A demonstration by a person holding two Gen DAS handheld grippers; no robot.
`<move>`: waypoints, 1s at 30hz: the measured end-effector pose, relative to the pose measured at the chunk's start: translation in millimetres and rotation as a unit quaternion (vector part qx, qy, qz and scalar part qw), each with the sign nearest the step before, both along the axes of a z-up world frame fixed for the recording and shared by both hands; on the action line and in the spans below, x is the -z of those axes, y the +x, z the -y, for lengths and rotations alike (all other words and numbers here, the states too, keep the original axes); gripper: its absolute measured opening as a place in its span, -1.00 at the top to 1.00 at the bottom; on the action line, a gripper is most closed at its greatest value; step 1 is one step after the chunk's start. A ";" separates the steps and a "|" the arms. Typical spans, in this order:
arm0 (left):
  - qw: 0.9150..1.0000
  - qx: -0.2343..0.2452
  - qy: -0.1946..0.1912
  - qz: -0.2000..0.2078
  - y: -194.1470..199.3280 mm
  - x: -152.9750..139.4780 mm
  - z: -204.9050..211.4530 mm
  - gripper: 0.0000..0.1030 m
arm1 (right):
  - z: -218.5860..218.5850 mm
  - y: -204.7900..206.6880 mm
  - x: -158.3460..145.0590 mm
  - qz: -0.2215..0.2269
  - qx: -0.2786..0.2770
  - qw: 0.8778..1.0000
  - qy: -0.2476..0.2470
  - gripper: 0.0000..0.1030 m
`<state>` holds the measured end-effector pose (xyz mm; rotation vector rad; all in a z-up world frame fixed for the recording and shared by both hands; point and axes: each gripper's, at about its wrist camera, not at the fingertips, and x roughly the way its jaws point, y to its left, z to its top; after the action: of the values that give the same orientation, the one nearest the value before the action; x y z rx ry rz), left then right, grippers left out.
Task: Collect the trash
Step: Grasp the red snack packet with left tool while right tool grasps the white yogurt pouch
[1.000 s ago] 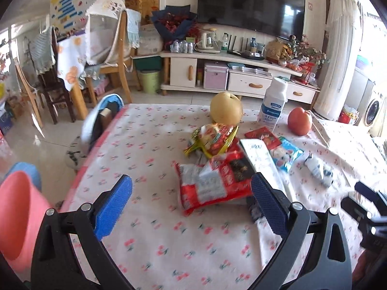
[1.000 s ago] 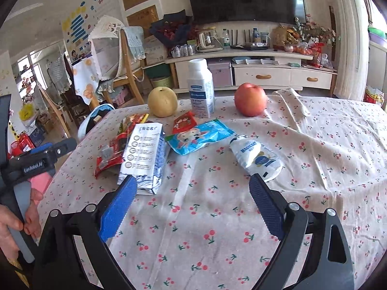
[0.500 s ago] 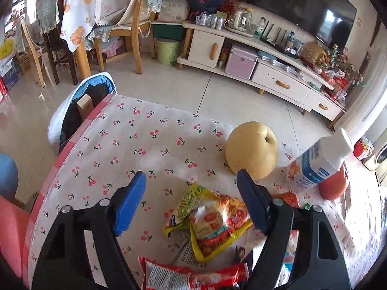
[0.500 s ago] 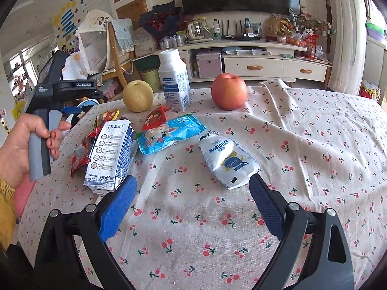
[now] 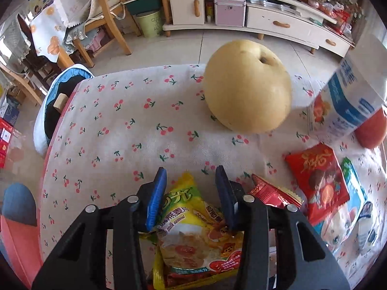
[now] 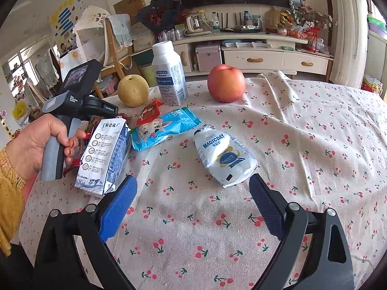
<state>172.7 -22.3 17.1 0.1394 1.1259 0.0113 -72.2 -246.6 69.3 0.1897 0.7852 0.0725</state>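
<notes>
So the left gripper (image 5: pixel 191 183) is tipped down over the near-left bit of the table (image 5: pixel 116 130), w/ its jaws closing around the top end of a yellow oatmeal packet (image 5: pixel 191 229). The packet sits between the blue pads; the right pad looks like it's touching the wrapper edge, the left one I can't tell, so I wouldn't call it a firm pinch yet. Prob going for the end bc it's the crinkly raised bit, easier to catch than the flat middle.

Right gripper (image 6: pixel 193 200) hangs spread wide over the cloth w/ nothing between the jaws, just near of a white squashed pouch (image 6: pixel 225 159). Looks parked, maybe lined up for that one next, imo.

The packet itself: yellow and green up top, red/orange food pic lower down, shiny, wrinkled, looks empty-ish. It lies on top of other wrappers, w/ a red wrapper (image 5: pixel 273 193) just to its right. Pear (image 5: pixel 249 87) sits further back, well apart from it. From the right cam the packet's hidden behind the milk carton (image 6: pixel 104 157) and the person's hand (image 6: pixel 36 142).
</notes>
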 end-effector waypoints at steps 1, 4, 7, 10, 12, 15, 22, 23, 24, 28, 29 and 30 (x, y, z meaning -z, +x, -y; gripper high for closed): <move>1.000 0.008 -0.002 0.000 -7.6 -0.5 2.3 0.16 | 1.2 0.4 0.1 -0.001 0.001 1.000 0.000 -0.81; 0.999 0.031 -0.004 0.005 -32.7 -1.0 8.0 0.16 | 3.8 0.9 0.7 -0.001 0.006 1.000 -0.004 -0.81; 0.998 0.056 -0.010 0.007 -61.4 -1.4 13.6 0.16 | 7.4 2.3 1.3 -0.002 0.013 1.000 -0.020 -0.81; 0.996 0.089 -0.019 0.004 -94.5 -2.2 23.2 0.16 | 12.1 5.6 3.9 -0.006 0.022 0.999 -0.037 -0.81; 0.994 0.107 -0.034 -0.008 -108.4 -2.9 26.1 0.16 | 14.9 9.0 7.2 -0.012 0.023 0.999 -0.037 -0.80; 0.991 0.115 -0.069 0.006 -117.5 -20.5 23.2 0.16 | 16.8 17.0 14.5 -0.028 0.017 0.999 -0.029 -0.80; 0.990 0.102 -0.094 0.041 -78.1 -54.8 48.9 -0.21 | 14.8 36.8 27.6 -0.044 0.016 0.997 -0.060 -0.80; 0.991 0.092 -0.095 0.038 -68.2 -54.0 53.6 -0.23 | 14.6 39.2 29.2 -0.045 0.015 0.996 -0.070 -0.80; 0.991 0.083 -0.098 0.032 -59.2 -51.7 57.8 -0.24 | 14.9 41.8 31.0 -0.048 0.014 0.996 -0.077 -0.80; 0.994 0.045 -0.096 0.000 -26.9 -31.8 77.9 -0.24 | 17.2 48.5 37.6 -0.063 0.008 0.995 -0.072 -0.81; 0.996 0.034 -0.087 -0.008 -19.9 -24.7 82.4 -0.24 | 17.0 50.3 38.6 -0.065 0.007 0.995 -0.073 -0.81; 0.996 0.027 -0.082 -0.012 -15.6 -20.3 84.9 -0.24 | 17.2 51.8 39.5 -0.066 0.007 0.995 -0.075 -0.81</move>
<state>157.2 -107.2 37.4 0.0229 1.1420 -0.1317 -20.4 -263.7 29.8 0.0570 0.9182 -0.0120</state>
